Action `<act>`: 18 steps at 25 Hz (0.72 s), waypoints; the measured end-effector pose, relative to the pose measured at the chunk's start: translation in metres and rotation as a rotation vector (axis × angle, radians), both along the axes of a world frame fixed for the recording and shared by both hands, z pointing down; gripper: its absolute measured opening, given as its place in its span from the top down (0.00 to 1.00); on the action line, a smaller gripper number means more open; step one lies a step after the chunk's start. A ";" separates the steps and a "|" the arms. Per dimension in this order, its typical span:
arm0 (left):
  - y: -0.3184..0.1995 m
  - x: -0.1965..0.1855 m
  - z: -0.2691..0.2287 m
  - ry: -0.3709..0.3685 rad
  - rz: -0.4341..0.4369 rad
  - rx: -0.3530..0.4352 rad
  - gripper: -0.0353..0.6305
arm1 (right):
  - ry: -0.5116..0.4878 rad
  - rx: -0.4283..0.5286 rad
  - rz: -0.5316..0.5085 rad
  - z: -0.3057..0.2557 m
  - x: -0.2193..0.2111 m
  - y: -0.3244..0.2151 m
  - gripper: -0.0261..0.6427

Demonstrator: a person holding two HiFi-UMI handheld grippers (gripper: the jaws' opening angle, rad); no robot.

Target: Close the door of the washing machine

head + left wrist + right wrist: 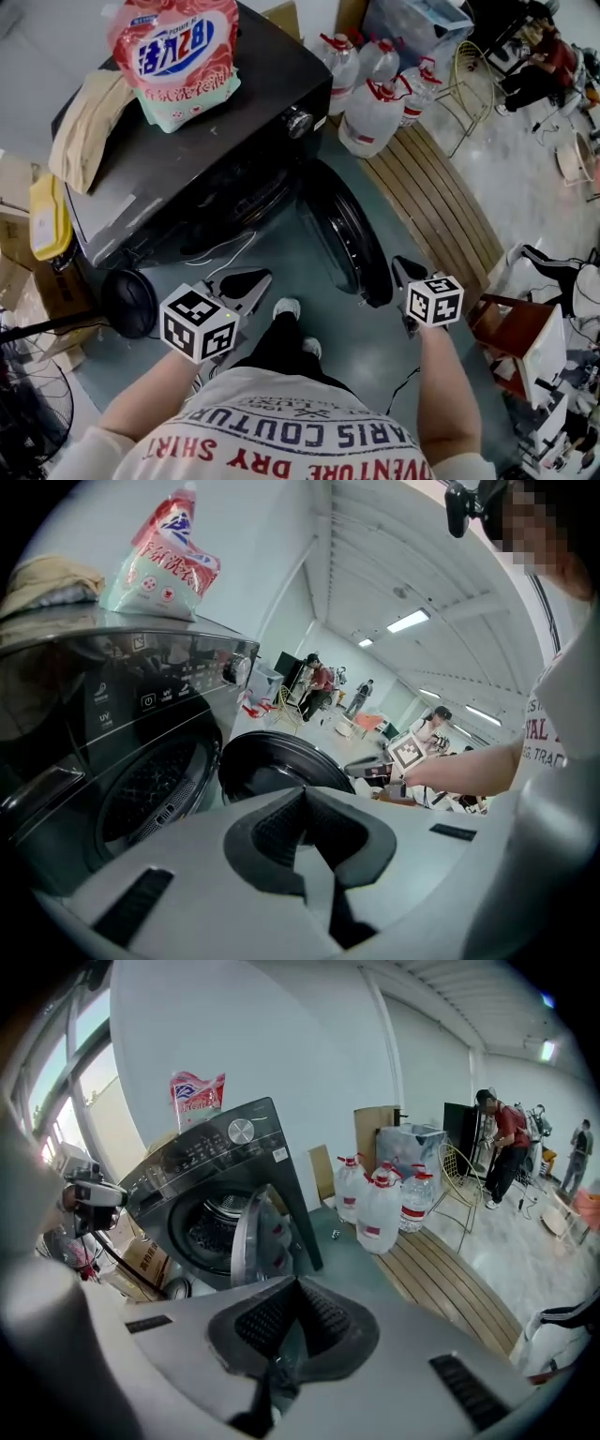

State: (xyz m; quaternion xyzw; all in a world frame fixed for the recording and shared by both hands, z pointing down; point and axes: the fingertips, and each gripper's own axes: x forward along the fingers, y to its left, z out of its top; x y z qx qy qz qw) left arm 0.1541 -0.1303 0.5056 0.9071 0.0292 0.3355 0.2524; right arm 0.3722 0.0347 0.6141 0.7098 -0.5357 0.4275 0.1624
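The dark front-loading washing machine (pixel 187 159) stands at upper left. Its round door (pixel 342 234) is swung wide open toward me, which leaves the drum opening (pixel 211 1222) showing. My right gripper (pixel 405 272) is shut and empty, just right of the door's outer edge; I cannot tell if they touch. In the right gripper view the door (pixel 251 1237) is seen edge-on, ahead of the gripper (pixel 298 1293). My left gripper (pixel 246 283) is shut on nothing and hovers low in front of the machine, left of the door. In the left gripper view the gripper (pixel 302 803) faces the door (pixel 272 766).
A detergent bag (pixel 178 56) and a beige cloth (pixel 84 127) lie on the machine's top. Water jugs (pixel 375 103) stand behind a wooden slat platform (pixel 441 206) to the right. A black round object (pixel 128 302), boxes and a fan (pixel 28 403) crowd the left. People stand far off.
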 end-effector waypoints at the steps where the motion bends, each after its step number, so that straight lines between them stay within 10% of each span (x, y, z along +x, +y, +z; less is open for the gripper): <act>1: -0.004 -0.001 0.002 -0.002 -0.003 -0.002 0.91 | -0.003 -0.007 -0.005 0.002 -0.001 0.000 0.93; 18: -0.005 -0.030 0.011 -0.057 -0.192 -0.010 0.91 | -0.067 -0.012 -0.175 0.009 -0.025 -0.004 0.93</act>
